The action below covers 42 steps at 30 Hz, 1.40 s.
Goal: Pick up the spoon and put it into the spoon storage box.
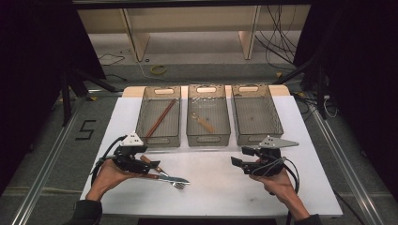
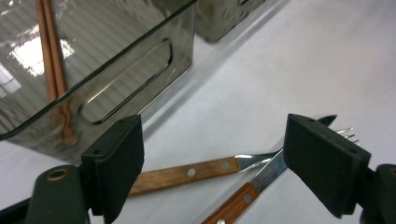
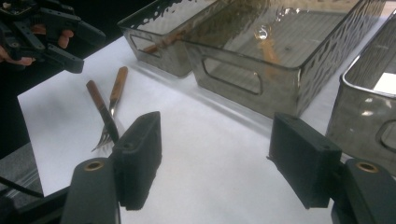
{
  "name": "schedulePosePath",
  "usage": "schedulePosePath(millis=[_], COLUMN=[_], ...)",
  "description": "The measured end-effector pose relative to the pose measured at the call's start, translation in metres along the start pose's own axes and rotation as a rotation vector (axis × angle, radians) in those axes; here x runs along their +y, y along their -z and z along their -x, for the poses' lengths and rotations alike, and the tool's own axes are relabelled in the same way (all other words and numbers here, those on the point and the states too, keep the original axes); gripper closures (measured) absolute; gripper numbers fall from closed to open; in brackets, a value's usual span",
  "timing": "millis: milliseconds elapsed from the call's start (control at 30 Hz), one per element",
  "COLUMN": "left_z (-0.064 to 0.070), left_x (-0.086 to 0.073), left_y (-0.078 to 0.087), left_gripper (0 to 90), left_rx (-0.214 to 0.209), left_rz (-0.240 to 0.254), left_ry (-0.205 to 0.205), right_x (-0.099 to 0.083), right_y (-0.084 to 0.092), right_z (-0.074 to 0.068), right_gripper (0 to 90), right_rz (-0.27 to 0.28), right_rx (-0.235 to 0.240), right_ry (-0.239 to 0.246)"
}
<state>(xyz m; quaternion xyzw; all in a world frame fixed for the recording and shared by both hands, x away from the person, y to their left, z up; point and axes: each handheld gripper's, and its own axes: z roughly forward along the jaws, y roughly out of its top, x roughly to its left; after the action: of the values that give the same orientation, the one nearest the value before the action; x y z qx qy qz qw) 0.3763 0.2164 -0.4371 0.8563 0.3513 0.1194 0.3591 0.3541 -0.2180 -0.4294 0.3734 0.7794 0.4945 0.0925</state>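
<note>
A fork (image 1: 180,184) and a knife (image 1: 157,168), both with wooden handles, lie crossed on the white table (image 1: 216,187) at the front left. My left gripper (image 1: 149,168) hovers right over their handles, jaws open. In the left gripper view the fork (image 2: 196,171) and knife (image 2: 252,191) lie on the table below the open left gripper (image 2: 215,154), and the pads touch neither. My right gripper (image 1: 240,156) is at the front right, pointing left, open and holding nothing. In the right gripper view the right gripper (image 3: 217,154) faces the fork (image 3: 116,88) and knife (image 3: 100,105).
Three clear bins stand in a row at the back of the table. The left bin (image 1: 158,139) holds brown chopsticks (image 1: 160,118), the middle bin (image 1: 208,138) a small wooden-handled utensil (image 1: 202,122). The right bin (image 1: 259,138) looks empty. Cables lie on the floor behind.
</note>
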Motion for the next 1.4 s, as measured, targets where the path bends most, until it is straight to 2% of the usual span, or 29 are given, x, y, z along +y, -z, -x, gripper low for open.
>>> schedulePosePath(millis=[467, 567, 833, 1000, 1167, 1400], left_z=[-0.007, -0.008, -0.007, -0.009, -0.012, -0.013], left_x=[-0.009, -0.011, -0.013, -0.015, -0.017, -0.022], left_y=[-0.001, -0.001, -0.004, -0.004, -0.001, -0.002], left_gripper=[20.0, 20.1, 20.2, 20.2, 20.1, 20.1], left_rx=[0.011, 0.008, 0.007, 0.002, 0.011, 0.022], left_rz=[-0.118, -0.121, -0.16, -0.186, -0.185, -0.235], left_ry=[-0.029, -0.029, -0.06, -0.059, -0.056, -0.07], right_x=[-0.012, -0.014, -0.018, -0.02, -0.022, -0.025], right_y=[0.003, 0.004, 0.008, 0.012, 0.014, 0.014], right_z=[0.001, 0.0, -0.001, -0.002, -0.001, -0.001], right_gripper=[34.4, 34.2, 33.1, 32.5, 32.6, 32.5], right_rz=[-0.029, -0.028, -0.024, -0.021, -0.022, -0.029], right_rx=[-0.003, -0.002, -0.005, -0.013, -0.019, -0.016], right_ry=[0.001, -0.001, -0.005, 0.003, -0.005, -0.007])
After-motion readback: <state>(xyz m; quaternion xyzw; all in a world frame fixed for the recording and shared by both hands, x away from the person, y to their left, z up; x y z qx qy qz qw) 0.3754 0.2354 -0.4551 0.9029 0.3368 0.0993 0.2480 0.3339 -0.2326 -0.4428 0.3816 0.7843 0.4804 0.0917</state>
